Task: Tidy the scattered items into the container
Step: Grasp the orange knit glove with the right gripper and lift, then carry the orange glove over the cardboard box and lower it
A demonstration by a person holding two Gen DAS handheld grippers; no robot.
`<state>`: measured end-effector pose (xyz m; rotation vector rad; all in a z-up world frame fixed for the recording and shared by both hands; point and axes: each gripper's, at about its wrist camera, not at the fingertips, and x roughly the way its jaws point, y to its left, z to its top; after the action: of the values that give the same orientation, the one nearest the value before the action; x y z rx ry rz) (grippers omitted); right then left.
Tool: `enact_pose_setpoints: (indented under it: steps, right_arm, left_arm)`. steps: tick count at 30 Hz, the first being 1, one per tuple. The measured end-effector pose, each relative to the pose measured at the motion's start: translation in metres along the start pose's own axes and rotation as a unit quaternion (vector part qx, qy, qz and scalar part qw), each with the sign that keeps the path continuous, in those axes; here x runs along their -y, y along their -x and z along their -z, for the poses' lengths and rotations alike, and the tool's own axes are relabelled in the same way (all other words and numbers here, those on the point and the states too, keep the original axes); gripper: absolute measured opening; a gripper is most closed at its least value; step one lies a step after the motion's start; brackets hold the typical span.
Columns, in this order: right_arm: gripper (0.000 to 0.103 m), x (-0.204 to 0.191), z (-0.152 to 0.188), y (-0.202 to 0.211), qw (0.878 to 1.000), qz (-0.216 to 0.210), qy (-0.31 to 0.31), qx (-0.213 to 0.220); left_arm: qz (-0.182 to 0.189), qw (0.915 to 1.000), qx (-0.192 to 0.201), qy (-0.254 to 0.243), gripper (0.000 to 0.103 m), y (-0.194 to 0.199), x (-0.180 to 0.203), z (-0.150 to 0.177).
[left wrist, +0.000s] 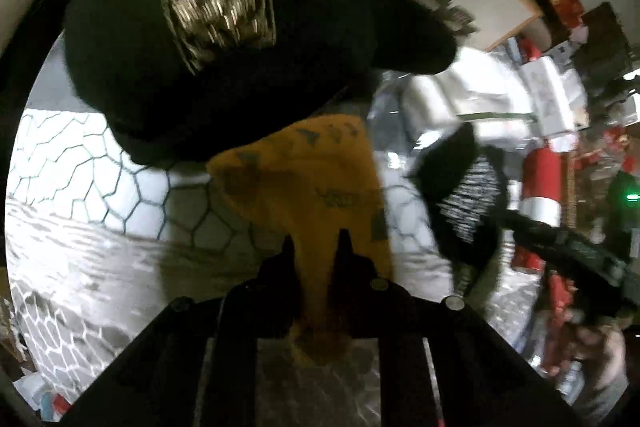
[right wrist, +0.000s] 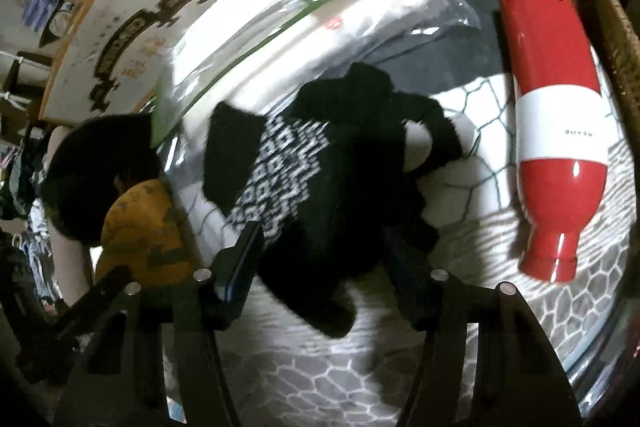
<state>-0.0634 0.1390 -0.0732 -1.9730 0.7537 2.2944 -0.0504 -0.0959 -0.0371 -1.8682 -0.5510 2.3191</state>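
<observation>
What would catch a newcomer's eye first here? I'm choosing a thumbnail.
The red and white bottle lying on the honeycomb-patterned cloth, right side of the right wrist view. Next, the yellow cloth pinched in the left gripper, under a black hat. A black patterned sock sits between the right gripper fingers.

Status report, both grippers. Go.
Left gripper shut on mustard cloth. Right gripper astride black patterned knit, grip unconfirmed. Red-white bottle lying alongside.

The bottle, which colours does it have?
The bottle is red with a white band; the right wrist view shows it best.
</observation>
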Motion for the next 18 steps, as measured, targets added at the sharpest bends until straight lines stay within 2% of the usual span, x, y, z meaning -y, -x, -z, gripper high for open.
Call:
enact_pose_setpoints:
  steps: [4, 7, 12, 15, 18]
  right_arm:
    - [0.058, -0.009, 0.009, 0.006, 0.999, -0.036, 0.008, -0.014]
    - [0.058, -0.031, 0.017, 0.019, 0.997, -0.06, 0.033, -0.021]
    - [0.058, -0.072, 0.028, 0.061, 0.989, -0.117, 0.084, -0.029]
    - [0.058, -0.092, 0.031, 0.092, 0.981, -0.173, 0.083, -0.033]
    - [0.059, -0.111, 0.025, 0.121, 0.964, -0.259, 0.047, -0.032]
  left_arm:
    - [0.033, 0.9994, 0.007, 0.004, 0.017, 0.039, 0.001, 0.0]
    - [0.044, 0.9989, 0.012, 0.001, 0.017, 0.069, 0.005, -0.004]
    - [0.073, 0.9969, 0.023, 0.02, 0.017, 0.124, 0.007, -0.02]
    - [0.085, 0.9952, 0.046, 0.013, 0.017, 0.154, 0.015, -0.037]
    - [0.11, 0.9916, 0.068, -0.004, 0.017, 0.19, 0.022, -0.052]
